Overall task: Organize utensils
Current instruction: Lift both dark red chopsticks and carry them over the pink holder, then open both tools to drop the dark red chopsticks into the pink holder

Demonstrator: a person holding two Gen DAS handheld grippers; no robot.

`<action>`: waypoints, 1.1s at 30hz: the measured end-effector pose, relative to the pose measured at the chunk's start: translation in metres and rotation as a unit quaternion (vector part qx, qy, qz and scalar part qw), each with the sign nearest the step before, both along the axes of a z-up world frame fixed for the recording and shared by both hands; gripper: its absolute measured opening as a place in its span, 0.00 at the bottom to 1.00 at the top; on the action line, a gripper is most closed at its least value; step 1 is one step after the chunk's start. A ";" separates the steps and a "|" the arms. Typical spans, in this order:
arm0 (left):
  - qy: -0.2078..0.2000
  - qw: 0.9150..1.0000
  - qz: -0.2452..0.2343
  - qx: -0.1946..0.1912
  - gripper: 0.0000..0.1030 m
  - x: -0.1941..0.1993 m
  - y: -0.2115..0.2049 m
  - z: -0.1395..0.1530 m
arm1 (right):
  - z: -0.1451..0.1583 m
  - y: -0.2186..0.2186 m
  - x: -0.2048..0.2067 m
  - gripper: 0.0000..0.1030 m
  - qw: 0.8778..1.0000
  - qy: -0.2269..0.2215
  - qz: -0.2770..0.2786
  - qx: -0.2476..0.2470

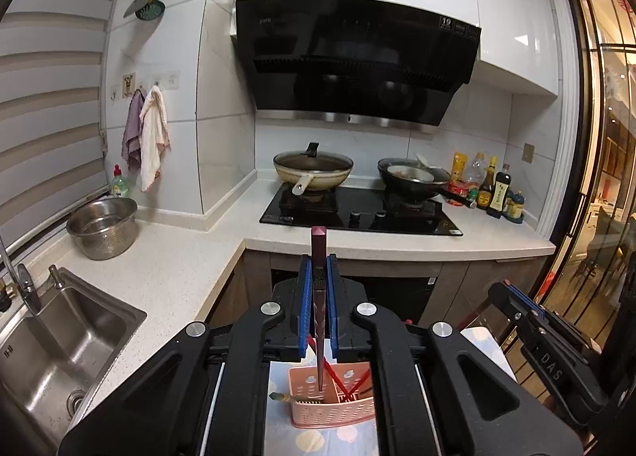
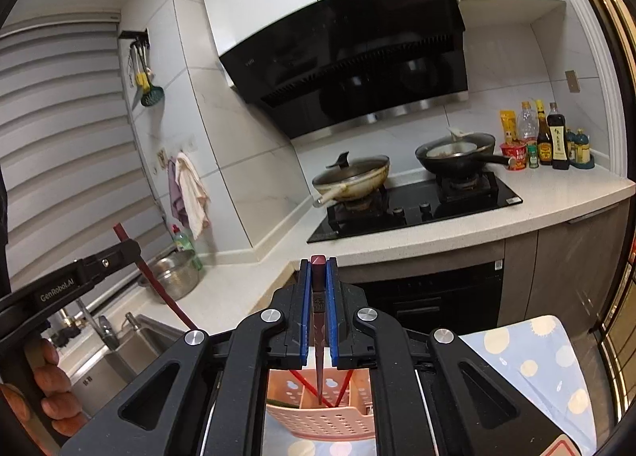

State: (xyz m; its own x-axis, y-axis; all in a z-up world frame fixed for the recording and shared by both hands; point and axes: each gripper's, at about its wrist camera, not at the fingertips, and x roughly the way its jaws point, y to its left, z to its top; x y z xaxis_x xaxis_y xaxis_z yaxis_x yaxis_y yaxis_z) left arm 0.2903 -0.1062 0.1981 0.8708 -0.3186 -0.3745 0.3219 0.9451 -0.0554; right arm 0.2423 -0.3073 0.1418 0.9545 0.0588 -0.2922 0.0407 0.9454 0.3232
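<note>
Holding one dark-red chopstick [image 1: 318, 297] pinched in left gripper [image 1: 318, 269], another chopstick [image 2: 319, 321] pinched in right gripper [image 2: 318, 277], tips hanging over pink basket [image 1: 334, 410]. Already sitting in basket: red chopsticks [image 1: 338, 378], possibly more, view blocked. Remaining: lowering both in.

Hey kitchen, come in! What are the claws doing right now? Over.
Left claw shut on dark red chopstick. Right claw shut on another. Pink utensil basket below, nothing blocking.
</note>
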 end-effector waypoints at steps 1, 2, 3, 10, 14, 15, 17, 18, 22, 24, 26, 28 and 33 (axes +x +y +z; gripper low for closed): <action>0.008 1.000 0.001 0.002 0.07 0.006 -0.001 -0.006 | -0.005 0.001 0.005 0.07 1.000 0.008 0.002 -0.001; 0.015 1.000 0.001 0.003 0.07 0.010 -0.002 -0.011 | -0.011 0.001 0.009 0.06 1.000 0.014 0.003 -0.001; 0.021 1.000 0.001 0.003 0.07 0.014 -0.002 -0.015 | -0.014 0.002 0.013 0.07 1.000 0.020 0.004 -0.002; 0.053 0.999 0.004 0.011 0.07 0.030 -0.005 -0.045 | -0.038 0.003 0.029 0.07 0.999 0.051 0.009 -0.005; 0.064 0.998 0.008 0.015 0.07 0.033 -0.004 -0.055 | -0.047 0.006 0.032 0.07 0.998 0.063 0.009 -0.007; 0.067 0.998 0.010 0.015 0.07 0.034 -0.004 -0.056 | -0.049 0.006 0.033 0.07 0.998 0.067 0.011 -0.008; 0.074 0.997 0.011 0.012 0.07 0.036 -0.002 -0.060 | -0.052 0.008 0.033 0.07 0.997 0.073 0.013 -0.011; 0.076 0.997 0.012 0.011 0.09 0.035 -0.001 -0.061 | -0.052 0.008 0.032 0.10 0.997 0.071 0.012 -0.013; 0.069 0.997 0.025 0.012 0.35 0.031 0.001 -0.062 | -0.049 0.010 0.025 0.20 0.998 0.067 0.008 -0.018; 0.069 0.997 0.025 0.013 0.35 0.028 0.003 -0.061 | -0.047 0.011 0.021 0.21 0.998 0.064 0.006 -0.020; 0.069 0.997 0.027 0.016 0.36 0.026 0.004 -0.060 | -0.045 0.012 0.016 0.21 0.998 0.061 0.007 -0.020; 0.068 0.997 0.028 0.019 0.36 0.023 0.005 -0.060 | -0.043 0.013 0.011 0.22 0.998 0.059 0.009 -0.018; 0.065 0.997 0.026 0.025 0.42 0.010 0.006 -0.058 | -0.041 0.017 -0.004 0.22 0.998 0.062 0.016 -0.012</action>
